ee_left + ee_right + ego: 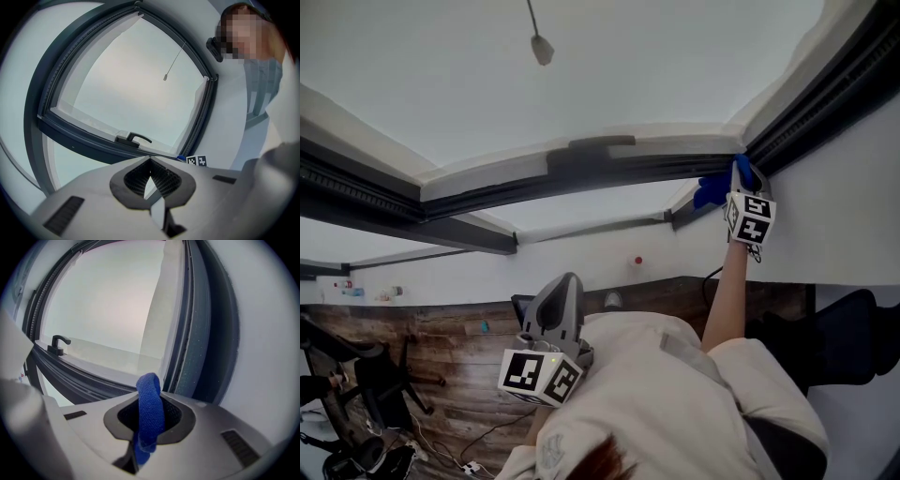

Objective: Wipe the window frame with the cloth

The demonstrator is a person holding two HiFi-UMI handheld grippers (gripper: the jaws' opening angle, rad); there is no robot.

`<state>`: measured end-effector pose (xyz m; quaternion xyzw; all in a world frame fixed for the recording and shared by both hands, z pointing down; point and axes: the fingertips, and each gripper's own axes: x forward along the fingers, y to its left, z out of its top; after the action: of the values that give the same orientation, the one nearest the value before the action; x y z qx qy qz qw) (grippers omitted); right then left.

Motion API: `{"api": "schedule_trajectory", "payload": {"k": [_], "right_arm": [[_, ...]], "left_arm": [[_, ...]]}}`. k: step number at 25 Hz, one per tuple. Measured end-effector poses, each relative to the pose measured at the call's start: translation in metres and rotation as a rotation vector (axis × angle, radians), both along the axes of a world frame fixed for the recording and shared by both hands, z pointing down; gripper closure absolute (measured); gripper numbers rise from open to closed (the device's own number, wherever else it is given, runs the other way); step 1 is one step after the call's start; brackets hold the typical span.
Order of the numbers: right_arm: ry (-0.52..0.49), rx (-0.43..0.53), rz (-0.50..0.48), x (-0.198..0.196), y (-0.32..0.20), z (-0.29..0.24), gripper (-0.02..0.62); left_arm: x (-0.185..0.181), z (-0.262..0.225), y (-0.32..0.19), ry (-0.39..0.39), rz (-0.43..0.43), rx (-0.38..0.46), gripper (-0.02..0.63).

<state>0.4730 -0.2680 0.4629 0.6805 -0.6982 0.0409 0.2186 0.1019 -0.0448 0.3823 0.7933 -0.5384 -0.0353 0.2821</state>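
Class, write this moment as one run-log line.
right gripper: jaws shut on blue cloth, at window frame corner | left gripper: jaws shut, empty, away from frame

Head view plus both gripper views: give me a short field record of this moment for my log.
Right gripper: shut on the blue cloth, raised to a corner of the window frame
Left gripper: shut, empty, held back near the person's torso
Window handle: on a dark frame rail, no gripper on it
Cloth-to-frame contact: cannot tell
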Motion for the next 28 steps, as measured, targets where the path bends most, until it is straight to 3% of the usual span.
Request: {"api": "schedule_trajectory", "payload": {"k": [9,15,23,26,28], "right_arm": [[-0.063,0.064,-0.127,-0.004,0.001,0.001,0.541],[-0.174,0.065,-0.131,-0.014,0.015,-0.008,0.541],[-0.588,0.051,-0.309,-0.142,0.123,-0.024,0.541],[-0.693,0.036,-0.347,-0.185,0.167,-0.033,0.541],[-0.712,0.031,-0.377,-0.213,0.192,-0.041,0.541]], "left_arm": [[0.0,-0.001,0.002,-0.004,0.032,0.006,0.601],[-0.001,-0.003,0.009,-0.015,0.059,0.011,0.6],[-0.017,-0.011,0.016,-0.019,0.151,0.053,0.6],[-0.03,-0.015,0.022,-0.017,0.208,0.057,0.601],[-0.043,-0.018,0.029,-0.018,0.237,0.055,0.601]]}}
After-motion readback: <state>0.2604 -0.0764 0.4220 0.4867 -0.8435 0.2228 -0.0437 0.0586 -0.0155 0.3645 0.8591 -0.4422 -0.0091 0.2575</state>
